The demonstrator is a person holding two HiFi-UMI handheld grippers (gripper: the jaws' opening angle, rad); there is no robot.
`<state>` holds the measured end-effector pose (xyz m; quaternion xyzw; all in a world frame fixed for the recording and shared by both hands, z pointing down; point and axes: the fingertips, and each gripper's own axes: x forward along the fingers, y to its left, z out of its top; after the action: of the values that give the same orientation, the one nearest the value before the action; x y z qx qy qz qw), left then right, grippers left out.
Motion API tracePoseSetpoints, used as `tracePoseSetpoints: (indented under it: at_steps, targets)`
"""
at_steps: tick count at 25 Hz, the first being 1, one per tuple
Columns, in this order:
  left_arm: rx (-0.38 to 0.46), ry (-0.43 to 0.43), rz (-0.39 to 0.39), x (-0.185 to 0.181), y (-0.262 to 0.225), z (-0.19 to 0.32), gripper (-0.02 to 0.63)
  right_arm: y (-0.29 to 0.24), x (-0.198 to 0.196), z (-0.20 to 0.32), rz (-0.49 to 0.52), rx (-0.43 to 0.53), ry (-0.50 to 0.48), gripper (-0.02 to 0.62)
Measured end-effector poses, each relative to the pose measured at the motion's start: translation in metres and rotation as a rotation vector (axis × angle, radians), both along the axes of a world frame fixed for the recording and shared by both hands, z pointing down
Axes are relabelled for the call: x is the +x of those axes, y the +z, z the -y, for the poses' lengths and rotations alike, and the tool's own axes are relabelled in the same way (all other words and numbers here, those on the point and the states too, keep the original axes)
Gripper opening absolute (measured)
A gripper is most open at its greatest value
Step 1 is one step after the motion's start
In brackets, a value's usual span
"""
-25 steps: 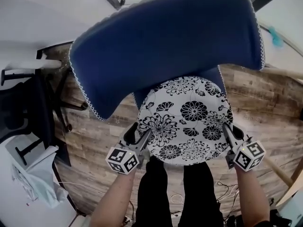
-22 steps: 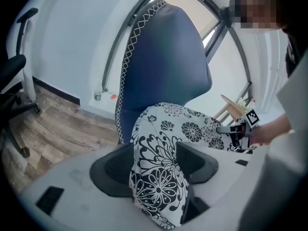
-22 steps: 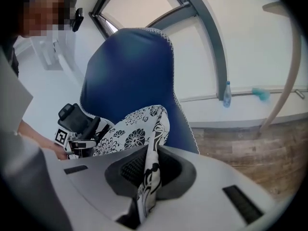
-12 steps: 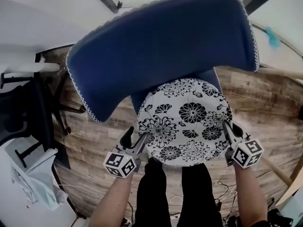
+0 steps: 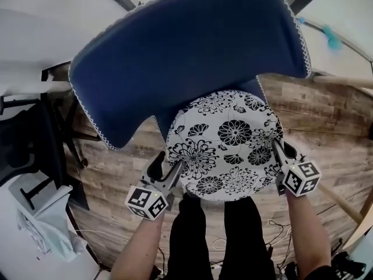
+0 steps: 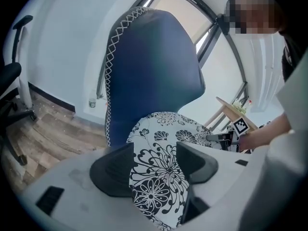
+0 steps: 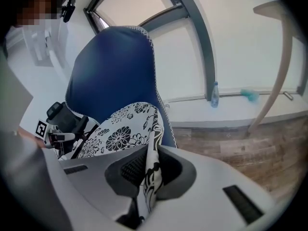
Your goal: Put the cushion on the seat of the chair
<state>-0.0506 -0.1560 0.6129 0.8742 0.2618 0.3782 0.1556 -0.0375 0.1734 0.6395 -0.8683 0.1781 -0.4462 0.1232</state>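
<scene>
Blue chair [image 5: 192, 57]: straight ahead of both claws. Its tall backrest, edged in white zigzag stitching, rises just beyond the cushion.
Cushion [image 5: 224, 144]: round, white with black flowers. It spans from my left claw to my right claw and covers the chair's seat. I can't tell whether it lies fully down on the seat.
Left claw [image 5: 166, 172]: jaws spread apart. The cushion's near rim lies in the gap between them with the pattern facing my camera, and I see no squeeze on it.
Right claw [image 5: 278, 153]: clamped on the cushion's right rim, with the fabric pinched edge-on between the pads.
Wood-plank floor [image 5: 326, 115]: below both claws and out to either side of them.
Black office chair [image 5: 29, 139]: well out to the left of the left claw.
Clear bottle [image 7: 215, 93]: on the window ledge, far ahead and to the right of the right claw.
Black trousers [image 5: 224, 238]: behind the claws, between my two forearms.
</scene>
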Motion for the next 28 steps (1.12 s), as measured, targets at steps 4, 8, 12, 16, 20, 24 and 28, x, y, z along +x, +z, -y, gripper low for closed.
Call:
tracePoseSetpoints:
  at_steps: [4, 8, 12, 16, 20, 24, 28]
  targets:
    - [-0.009, 0.004, -0.012, 0.0, -0.006, -0.003, 0.255, 0.006, 0.0, 0.001, 0.023, 0.023, 0.012, 0.036]
    - [-0.006, 0.023, -0.018, -0.003, -0.012, -0.003, 0.255, 0.012, -0.001, -0.003, 0.015, -0.074, -0.05, 0.071]
    - [-0.004, 0.031, -0.018, -0.005, -0.019, -0.002, 0.255, 0.013, -0.001, -0.012, 0.011, -0.139, -0.059, 0.151]
    - [-0.003, 0.043, -0.037, -0.002, -0.033, -0.004, 0.255, -0.004, 0.002, -0.025, -0.045, -0.178, -0.018, 0.158]
    - [-0.003, 0.058, -0.052, 0.001, -0.053, -0.007, 0.255, -0.035, -0.001, -0.025, -0.111, -0.146, 0.031, 0.158]
    - [0.003, 0.095, -0.079, 0.005, -0.083, -0.012, 0.255, -0.082, -0.007, -0.014, -0.213, -0.163, 0.016, 0.158]
    - [0.001, 0.13, -0.107, 0.011, -0.113, -0.017, 0.255, -0.13, -0.012, 0.007, -0.284, -0.1, 0.029, 0.156]
